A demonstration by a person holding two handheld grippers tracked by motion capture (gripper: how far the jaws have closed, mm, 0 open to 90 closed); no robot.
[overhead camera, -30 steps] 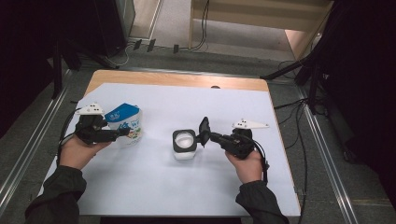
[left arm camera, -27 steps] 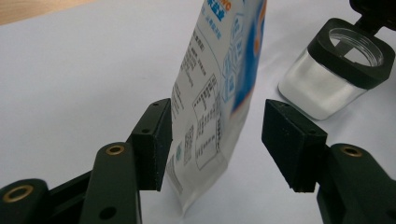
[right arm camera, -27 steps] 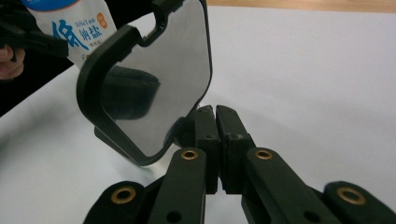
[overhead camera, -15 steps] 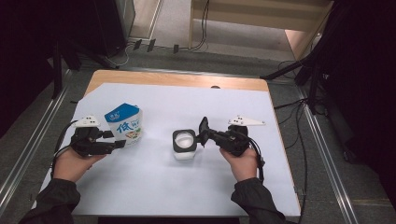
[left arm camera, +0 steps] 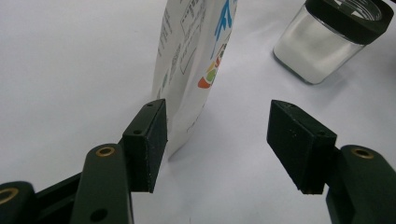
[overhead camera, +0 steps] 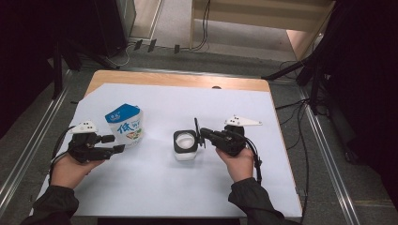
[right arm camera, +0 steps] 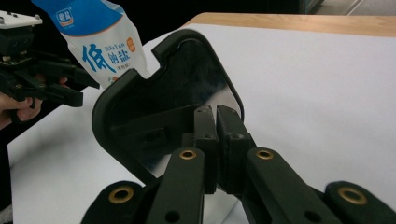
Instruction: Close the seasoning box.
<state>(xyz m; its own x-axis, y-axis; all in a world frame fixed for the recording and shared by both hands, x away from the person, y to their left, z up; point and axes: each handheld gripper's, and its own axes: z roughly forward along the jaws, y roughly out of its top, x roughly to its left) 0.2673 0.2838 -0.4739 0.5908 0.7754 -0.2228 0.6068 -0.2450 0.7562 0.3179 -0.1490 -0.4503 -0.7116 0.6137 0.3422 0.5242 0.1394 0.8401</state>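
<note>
Left tool (overhead camera: 112, 143) drawn back off upright salt bag (overhead camera: 125, 123), lid (right arm camera: 154, 107) upright

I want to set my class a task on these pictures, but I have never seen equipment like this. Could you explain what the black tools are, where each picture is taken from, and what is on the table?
A person sits at a table covered by a white sheet and holds a hand-held two-jaw gripper in each hand. One picture looks down from above; the other two come from cameras riding on the grippers. The left gripper stands open right beside a blue-and-white pouch, which stands upright; one pad is at its lower edge. The right gripper is shut on the black hinged lid of a square glass jar holding white powder, keeping it flipped up.
</note>
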